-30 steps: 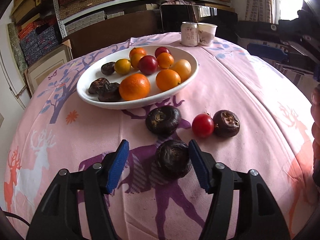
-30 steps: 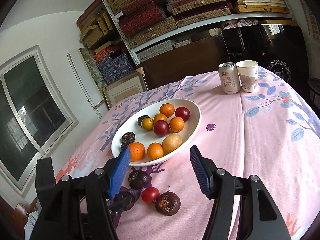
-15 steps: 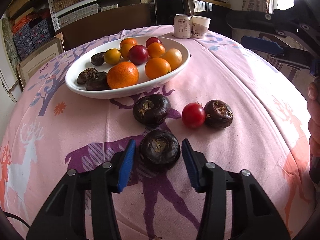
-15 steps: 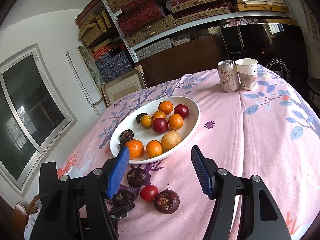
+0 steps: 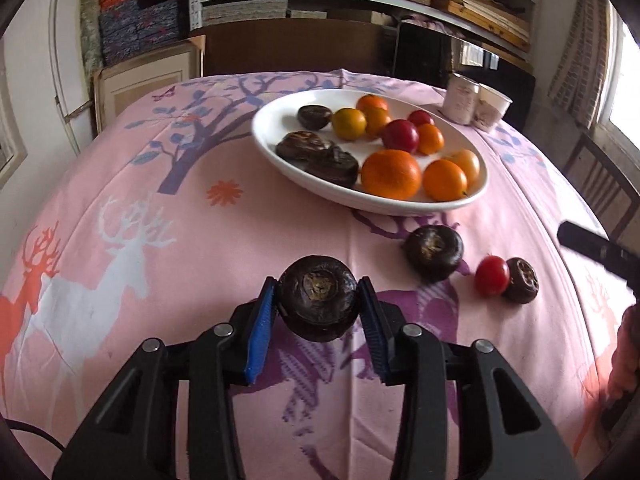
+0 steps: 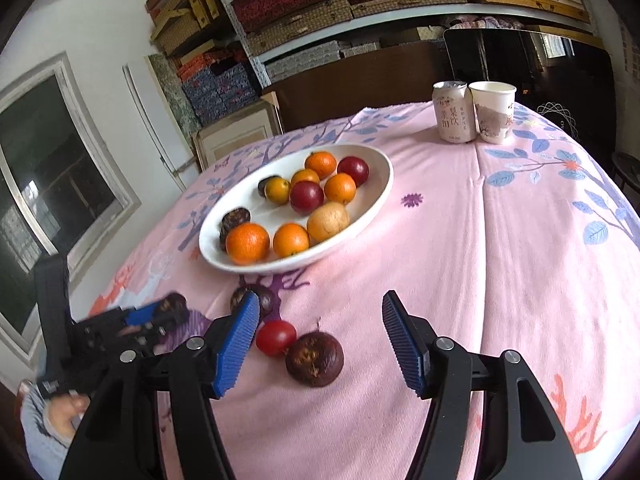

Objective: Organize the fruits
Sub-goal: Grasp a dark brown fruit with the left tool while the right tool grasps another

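The left hand-held gripper clamps a dark brown round fruit just above the pink printed tabletop. The right hand-held gripper hangs open over a red cherry tomato and a dark wrinkled fruit, near the white oval plate of oranges.

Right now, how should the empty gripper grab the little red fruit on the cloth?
Come from above with the right gripper and pinch the small red fruit's round sides front and back. A dark wrinkled fruit touches one side, so keep a finger out of that gap.
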Motion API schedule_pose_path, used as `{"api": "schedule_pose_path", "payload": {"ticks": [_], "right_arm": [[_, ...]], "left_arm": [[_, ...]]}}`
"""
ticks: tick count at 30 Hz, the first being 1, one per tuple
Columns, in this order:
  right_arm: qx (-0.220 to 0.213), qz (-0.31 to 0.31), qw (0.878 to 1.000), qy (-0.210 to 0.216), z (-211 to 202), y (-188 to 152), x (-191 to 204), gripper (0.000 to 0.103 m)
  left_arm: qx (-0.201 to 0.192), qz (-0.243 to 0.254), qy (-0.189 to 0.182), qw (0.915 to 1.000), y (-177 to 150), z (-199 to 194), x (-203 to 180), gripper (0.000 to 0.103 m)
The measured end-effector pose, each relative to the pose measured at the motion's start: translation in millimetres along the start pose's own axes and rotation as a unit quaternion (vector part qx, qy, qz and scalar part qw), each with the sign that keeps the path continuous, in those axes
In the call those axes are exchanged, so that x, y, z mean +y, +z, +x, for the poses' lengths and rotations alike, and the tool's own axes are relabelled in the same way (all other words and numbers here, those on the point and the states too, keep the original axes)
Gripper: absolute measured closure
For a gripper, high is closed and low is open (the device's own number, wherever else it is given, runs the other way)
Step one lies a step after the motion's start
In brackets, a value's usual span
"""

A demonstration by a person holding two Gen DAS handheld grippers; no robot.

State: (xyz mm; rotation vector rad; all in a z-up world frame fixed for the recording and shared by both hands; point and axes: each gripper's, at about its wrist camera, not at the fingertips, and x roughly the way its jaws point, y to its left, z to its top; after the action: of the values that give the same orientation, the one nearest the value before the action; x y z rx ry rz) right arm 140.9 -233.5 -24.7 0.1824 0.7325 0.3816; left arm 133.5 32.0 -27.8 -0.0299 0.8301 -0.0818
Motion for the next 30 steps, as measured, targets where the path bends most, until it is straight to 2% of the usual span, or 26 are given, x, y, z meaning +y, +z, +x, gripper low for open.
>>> {"api": "schedule_pose_path", "payload": {"ticks": [2,5,8,11,14,24,30], "right_arm": [[0.022,-0.027,0.999,-0.011,8,-10,9,0.038],[0.044,-0.062,0.997,-0.026,20,-18,20,0.038],[0.056,-0.069,0.996,-0.027,24,-22,22,0.040],[0.063,-0.066,0.995,-0.027,25,-24,21,0.052],[0.072,-0.065,0.995,-0.022,24,-26,18,0.059],[0.083,-0.073,0.993,-0.031,36,-24,23,0.061],[0.076,-0.072,0.994,-0.023,34,-23,24,0.062]], "left_arm": [[0.000,-0.006,-0.002,1.0000,1,0,3,0.063],[-0.002,0.011,-0.002,0.9999,0,-1,-4,0.063],[0.000,0.021,-0.003,0.9998,-2,0,-10,0.063],[0.002,0.025,-0.004,0.9997,-3,0,-12,0.063],[0.003,0.029,-0.007,0.9995,-5,0,-14,0.063],[0.023,0.058,-0.007,0.9981,-10,10,-28,0.063],[0.032,0.049,-0.015,0.9982,-11,14,-25,0.063]]}}
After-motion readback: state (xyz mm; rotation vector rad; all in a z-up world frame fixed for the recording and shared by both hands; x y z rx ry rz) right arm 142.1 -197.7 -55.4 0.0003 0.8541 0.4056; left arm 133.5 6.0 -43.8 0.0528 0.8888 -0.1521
